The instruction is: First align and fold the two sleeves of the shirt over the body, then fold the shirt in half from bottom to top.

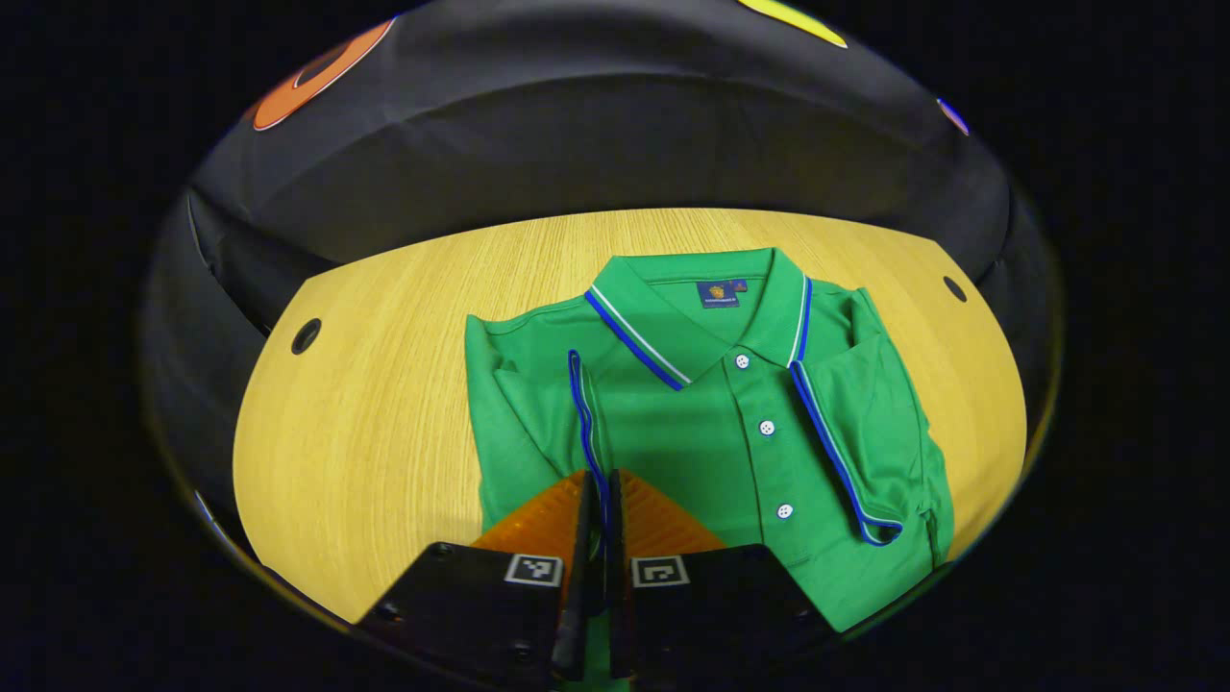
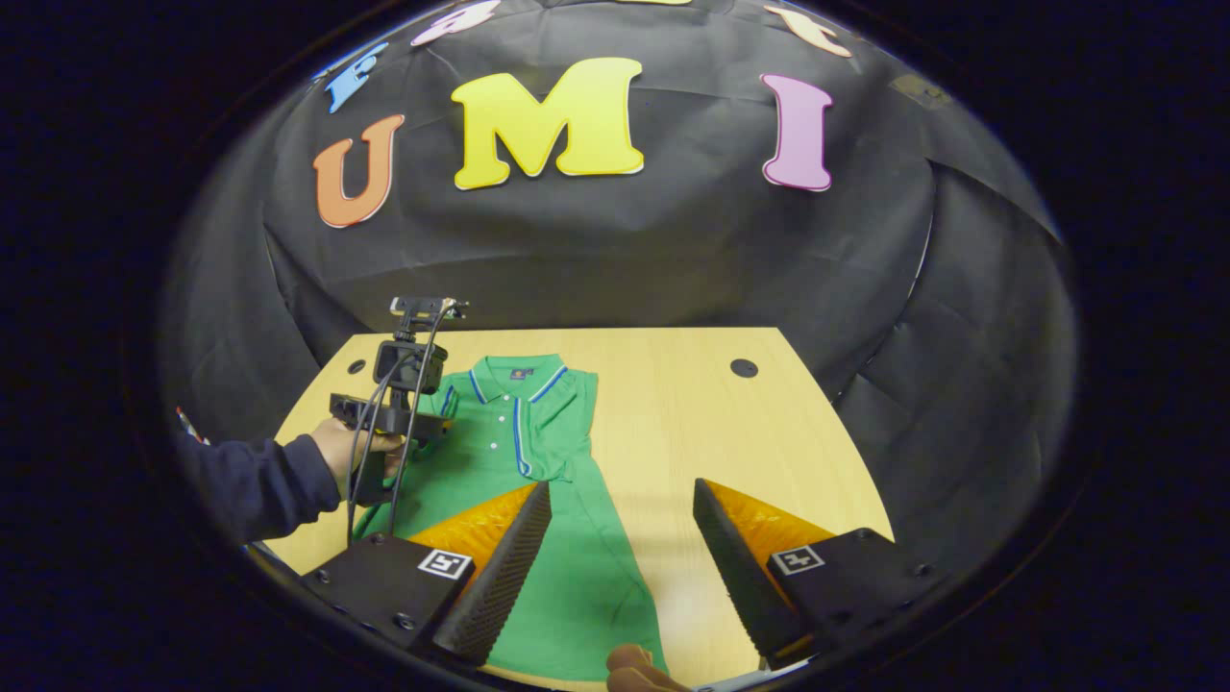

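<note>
One left gripper [image 1: 603,500], fingers clamped together on the blue-trimmed cuff of the shirt's near sleeve | one right gripper [image 2: 622,524], fingers wide apart above the hem and bare wood | one green shirt [image 1: 730,442] flat, nearer the table's [image 2: 673,404] left edge, both sleeves folded in | two holes at far corners | wide open wood on the right side

Black cloth wall [image 2: 673,250] fills upper half of right gripper view, creased, seams at right. Light wood-grain table [image 2: 692,423] in lower centre, straight far edge, round dark hole [image 2: 743,367] near far right corner. Left gripper view: table [image 1: 384,404] at centre, hole [image 1: 306,335] at left, another [image 1: 954,288] at right. Lighting even, soft.
</note>
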The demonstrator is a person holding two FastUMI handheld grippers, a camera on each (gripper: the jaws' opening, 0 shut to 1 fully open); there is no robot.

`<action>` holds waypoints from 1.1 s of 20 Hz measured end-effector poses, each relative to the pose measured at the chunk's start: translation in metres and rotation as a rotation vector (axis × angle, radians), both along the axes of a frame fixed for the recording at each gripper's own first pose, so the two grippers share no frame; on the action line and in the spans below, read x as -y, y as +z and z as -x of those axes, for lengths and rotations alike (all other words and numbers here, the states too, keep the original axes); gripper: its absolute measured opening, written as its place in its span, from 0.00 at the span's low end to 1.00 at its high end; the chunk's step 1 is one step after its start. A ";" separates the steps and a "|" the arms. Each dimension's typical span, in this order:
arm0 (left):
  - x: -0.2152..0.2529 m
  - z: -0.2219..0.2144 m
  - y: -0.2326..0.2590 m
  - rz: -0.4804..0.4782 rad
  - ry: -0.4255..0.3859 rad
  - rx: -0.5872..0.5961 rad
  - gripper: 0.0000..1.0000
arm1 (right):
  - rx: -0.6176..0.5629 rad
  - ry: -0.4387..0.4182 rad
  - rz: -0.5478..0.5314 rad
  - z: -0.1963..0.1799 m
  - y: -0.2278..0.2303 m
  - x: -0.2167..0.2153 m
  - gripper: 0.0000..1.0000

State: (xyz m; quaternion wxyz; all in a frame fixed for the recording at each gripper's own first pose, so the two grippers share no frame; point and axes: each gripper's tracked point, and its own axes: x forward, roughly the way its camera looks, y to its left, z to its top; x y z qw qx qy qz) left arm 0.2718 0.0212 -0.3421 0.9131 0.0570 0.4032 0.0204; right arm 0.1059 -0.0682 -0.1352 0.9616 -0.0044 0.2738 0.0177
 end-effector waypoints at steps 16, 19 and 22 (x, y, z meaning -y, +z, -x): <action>-0.060 0.112 0.101 0.086 0.087 0.271 0.98 | 0.043 0.087 -0.008 0.032 -0.014 -0.026 0.97; -0.060 0.150 0.126 0.048 0.043 0.364 0.98 | 0.024 0.100 0.014 0.042 -0.026 -0.022 0.97; -0.061 0.197 0.121 0.063 0.032 0.347 0.98 | -0.010 0.101 0.032 0.052 -0.042 -0.015 0.97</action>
